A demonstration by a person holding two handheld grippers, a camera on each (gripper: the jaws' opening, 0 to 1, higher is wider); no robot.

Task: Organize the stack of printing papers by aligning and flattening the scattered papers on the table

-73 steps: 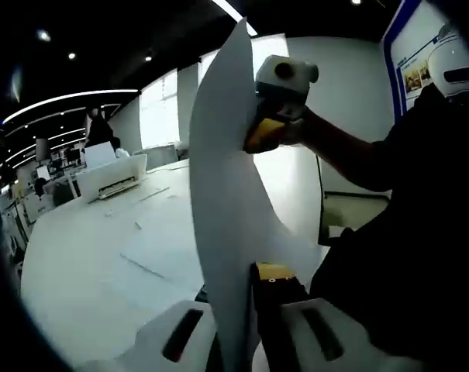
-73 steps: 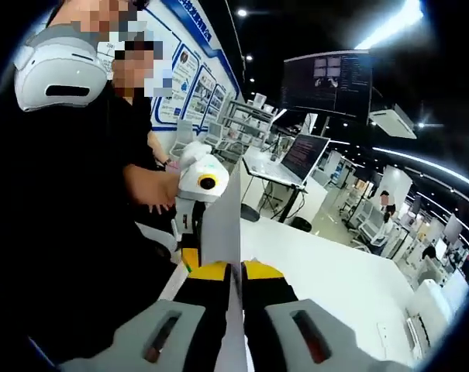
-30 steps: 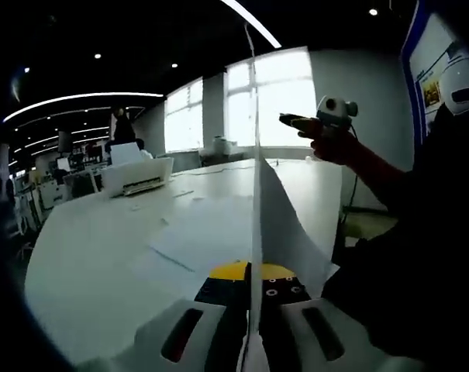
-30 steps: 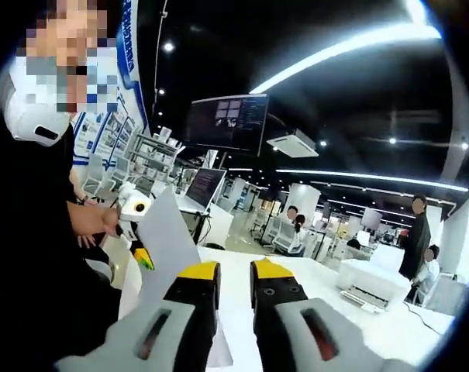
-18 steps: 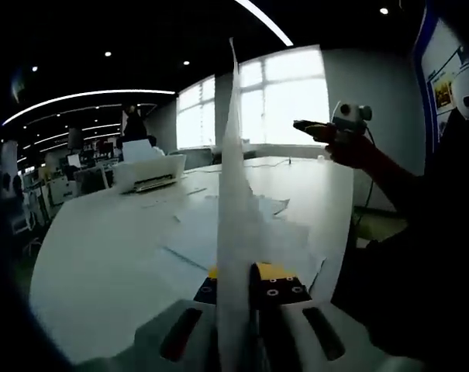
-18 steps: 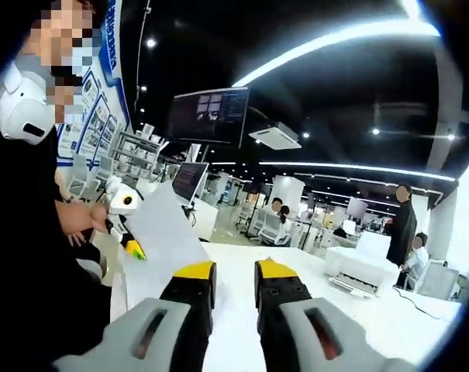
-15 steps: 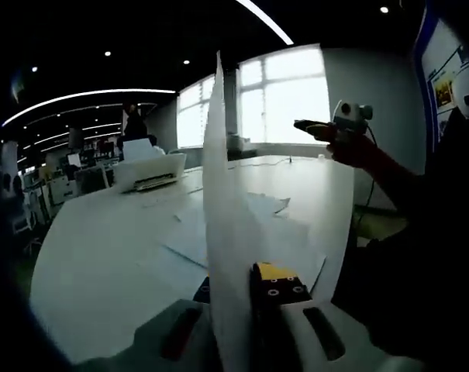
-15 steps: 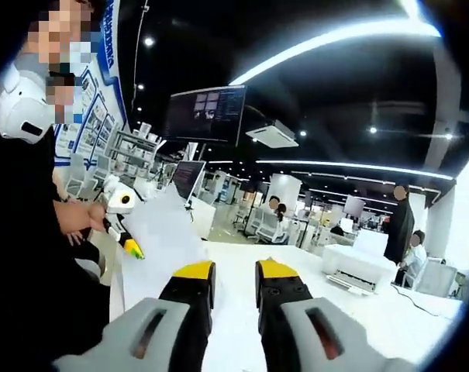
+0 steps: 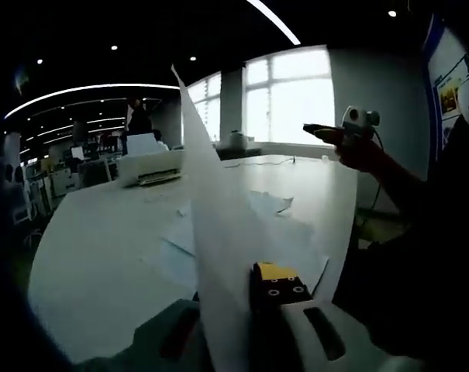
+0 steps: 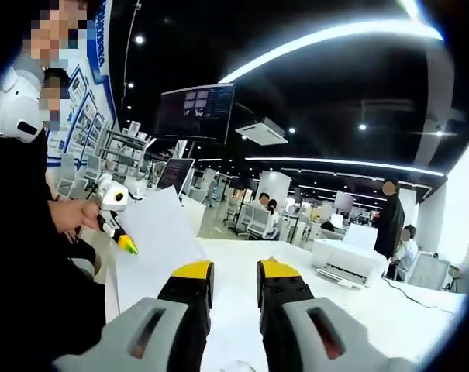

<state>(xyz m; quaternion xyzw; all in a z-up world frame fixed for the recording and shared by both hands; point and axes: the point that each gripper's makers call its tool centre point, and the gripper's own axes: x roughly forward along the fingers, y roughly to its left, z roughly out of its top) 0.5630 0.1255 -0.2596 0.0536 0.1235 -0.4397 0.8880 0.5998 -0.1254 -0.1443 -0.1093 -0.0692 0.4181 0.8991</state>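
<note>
Spanning the scene: a wide white bench (image 9: 94, 256), seen in both gripper views and running far back into an open office.
Loose papers: several white sheets (image 9: 284, 236) lie scattered flat on the bench ahead of the left tool, overlapping one another, one with a curled corner.
Held sheet: a single white paper (image 9: 218, 232) stands on edge, rising from the left tool and leaning up toward the upper left of the left gripper view; in the right gripper view the same sheet (image 10: 153, 240) hangs above the bench edge, close to the person's hand.
Printer: a white printer (image 9: 149, 167) sits on the far part of the bench, well apart from the papers.
Left tool: the left tool (image 9: 246, 291) is closed on the bottom edge of the held sheet, which hides one jaw; from the right gripper view it shows at the sheet's corner (image 10: 124, 242).
Right tool: the right tool (image 10: 228, 280) has its jaws parted with a clear gap and nothing between them; in the left gripper view it hovers high above the bench (image 9: 321, 132).
</note>
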